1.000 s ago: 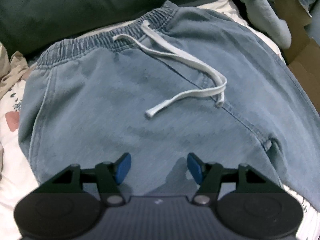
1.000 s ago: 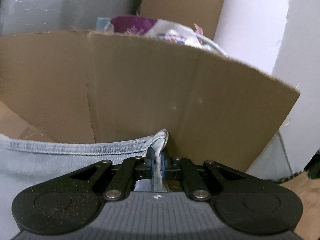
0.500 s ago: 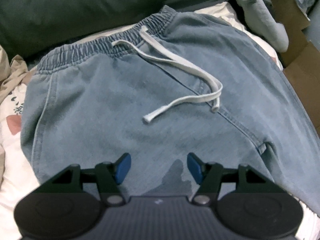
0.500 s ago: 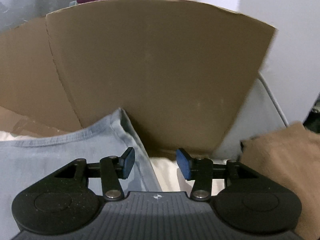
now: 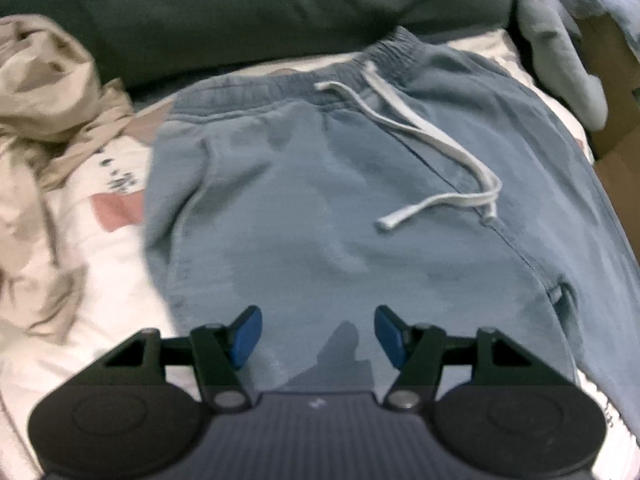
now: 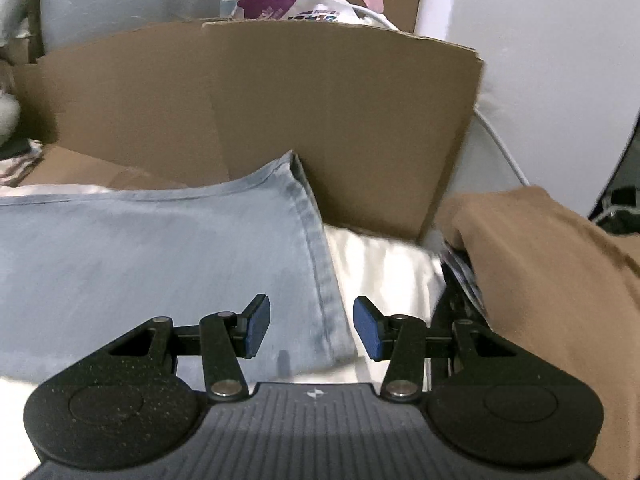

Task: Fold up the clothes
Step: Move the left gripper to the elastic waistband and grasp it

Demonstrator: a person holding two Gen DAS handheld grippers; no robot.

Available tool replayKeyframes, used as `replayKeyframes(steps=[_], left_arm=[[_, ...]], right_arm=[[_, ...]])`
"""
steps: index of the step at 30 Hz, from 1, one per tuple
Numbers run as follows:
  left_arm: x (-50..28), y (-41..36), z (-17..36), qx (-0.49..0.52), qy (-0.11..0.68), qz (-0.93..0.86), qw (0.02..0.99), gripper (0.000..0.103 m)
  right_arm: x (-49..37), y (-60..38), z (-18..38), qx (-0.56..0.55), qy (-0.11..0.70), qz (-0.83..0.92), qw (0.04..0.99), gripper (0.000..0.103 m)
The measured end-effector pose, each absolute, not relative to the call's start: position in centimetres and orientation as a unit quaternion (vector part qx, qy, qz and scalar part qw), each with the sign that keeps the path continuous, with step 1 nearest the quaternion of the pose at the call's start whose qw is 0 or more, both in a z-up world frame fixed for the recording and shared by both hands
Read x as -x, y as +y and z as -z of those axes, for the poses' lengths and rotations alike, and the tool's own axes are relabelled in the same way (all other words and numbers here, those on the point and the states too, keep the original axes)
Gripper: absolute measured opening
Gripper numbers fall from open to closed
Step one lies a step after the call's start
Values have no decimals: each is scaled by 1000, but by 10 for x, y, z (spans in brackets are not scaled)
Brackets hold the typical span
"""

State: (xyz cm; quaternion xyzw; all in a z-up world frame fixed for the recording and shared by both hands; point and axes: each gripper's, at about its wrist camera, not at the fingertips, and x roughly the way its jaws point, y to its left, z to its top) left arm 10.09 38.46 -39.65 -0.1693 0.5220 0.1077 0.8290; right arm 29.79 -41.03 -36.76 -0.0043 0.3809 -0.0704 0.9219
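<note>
Light blue denim trousers (image 5: 320, 208) lie flat on a white sheet, elastic waistband at the far side, with a white drawstring (image 5: 432, 148) looping across the front. My left gripper (image 5: 316, 334) hovers open over the trousers' near part, nothing between its blue pads. The right wrist view shows the trouser leg's hem end (image 6: 312, 240) lying on the sheet against a cardboard box. My right gripper (image 6: 311, 328) stands open above that hem, its pads clear of the cloth.
A crumpled beige garment (image 5: 44, 92) lies at the left and a dark green cushion (image 5: 240, 8) runs behind the waistband. A cardboard box (image 6: 320, 112) stands behind the hem. A folded brown garment (image 6: 552, 280) lies at the right of the hem.
My right gripper opened and let go of the trouser hem, then drew back from the box. The left gripper, still open, shifted so the trousers sit further right and the beige garment came into view.
</note>
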Motion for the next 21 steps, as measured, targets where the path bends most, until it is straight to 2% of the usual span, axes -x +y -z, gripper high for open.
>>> replayKeyframes(steps=[10,13,18,21], left_arm=[[-80,415,398,171,530,-131,820,65],[-80,420,395,167,524,-134,824,62],[-85,418,373,129,482,-136,856,40],[-96,416,370,130,479,-106,862,33]], right_arm=[[-222,-423,361,14,404,55,913,53],[-200,-426,358,10,410,53,911,53],[-164,-426,354,3,426,36,904,53],[-142,-425,353,-1,439,23,898,53]])
